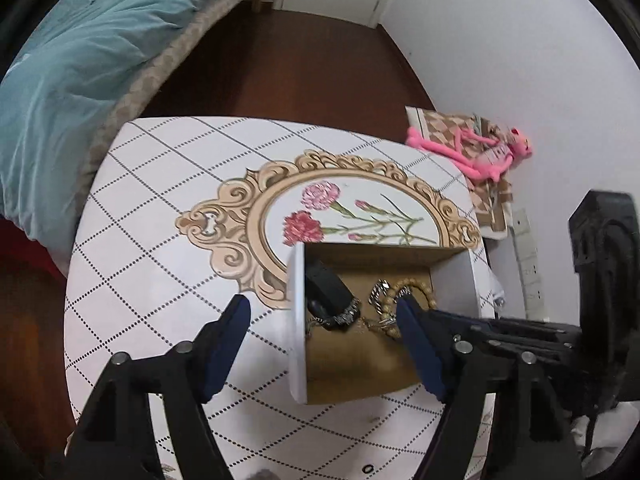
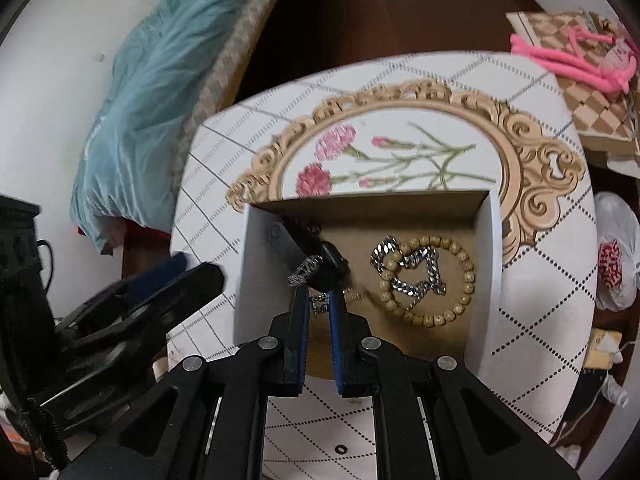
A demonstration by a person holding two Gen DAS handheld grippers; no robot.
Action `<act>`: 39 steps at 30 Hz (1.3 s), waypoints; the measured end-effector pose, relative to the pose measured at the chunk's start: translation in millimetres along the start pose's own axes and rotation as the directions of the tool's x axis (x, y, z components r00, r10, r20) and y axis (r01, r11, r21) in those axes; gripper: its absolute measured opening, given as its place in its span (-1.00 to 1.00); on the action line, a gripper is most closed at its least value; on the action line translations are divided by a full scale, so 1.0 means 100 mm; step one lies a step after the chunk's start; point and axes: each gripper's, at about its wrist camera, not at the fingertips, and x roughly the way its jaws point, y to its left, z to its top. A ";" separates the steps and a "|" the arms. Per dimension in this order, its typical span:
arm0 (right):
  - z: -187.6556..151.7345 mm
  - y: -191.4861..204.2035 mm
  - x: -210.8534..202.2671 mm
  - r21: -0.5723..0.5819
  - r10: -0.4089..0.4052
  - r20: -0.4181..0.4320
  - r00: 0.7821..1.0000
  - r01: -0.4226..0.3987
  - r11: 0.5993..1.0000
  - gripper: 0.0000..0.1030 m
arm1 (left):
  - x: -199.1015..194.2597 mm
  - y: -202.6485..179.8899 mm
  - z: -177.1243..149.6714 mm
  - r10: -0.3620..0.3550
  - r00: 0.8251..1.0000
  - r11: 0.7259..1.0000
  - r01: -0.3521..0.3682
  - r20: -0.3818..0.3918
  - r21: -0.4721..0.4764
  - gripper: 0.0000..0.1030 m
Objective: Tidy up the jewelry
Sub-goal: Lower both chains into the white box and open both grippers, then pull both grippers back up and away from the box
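An open white box (image 1: pixel 298 320) (image 2: pixel 256 264) with a brown inside stands on the table. In it lie a wooden bead bracelet (image 2: pixel 466 276) (image 1: pixel 420 290), a silver chain (image 2: pixel 416 272) (image 1: pixel 378 292), a black watch (image 2: pixel 316 256) (image 1: pixel 326 288) and a thin silver necklace (image 2: pixel 318 304). My left gripper (image 1: pixel 324 328) is open, its fingers either side of the box's left wall. My right gripper (image 2: pixel 319 300) is nearly closed inside the box, its tips at the thin necklace below the watch; whether it pinches it is unclear.
The table (image 1: pixel 152 264) (image 2: pixel 540 320) has a white cloth with a diamond grid and a flower print. A bed with a teal blanket (image 1: pixel 92 52) is at the left. A pink plush toy (image 1: pixel 480 152) (image 2: pixel 572 60) lies on a chequered surface at the right.
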 end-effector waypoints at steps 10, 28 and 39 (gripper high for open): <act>-0.10 -0.15 -0.16 -0.006 -0.147 0.079 0.986 0.147 0.989 0.13 | -0.02 0.08 -0.09 0.115 0.993 0.993 -0.116 0.025 0.006 0.90; -0.54 -0.21 -0.33 -0.008 -0.468 0.240 0.851 0.484 0.875 0.89 | 0.03 -0.10 -0.52 0.261 0.962 0.962 -0.266 0.082 0.054 1.00; -0.77 -0.13 -0.64 0.027 -0.476 0.309 0.823 0.492 0.870 0.89 | -0.32 -0.25 -0.63 0.254 0.956 0.963 -0.264 0.148 0.050 1.00</act>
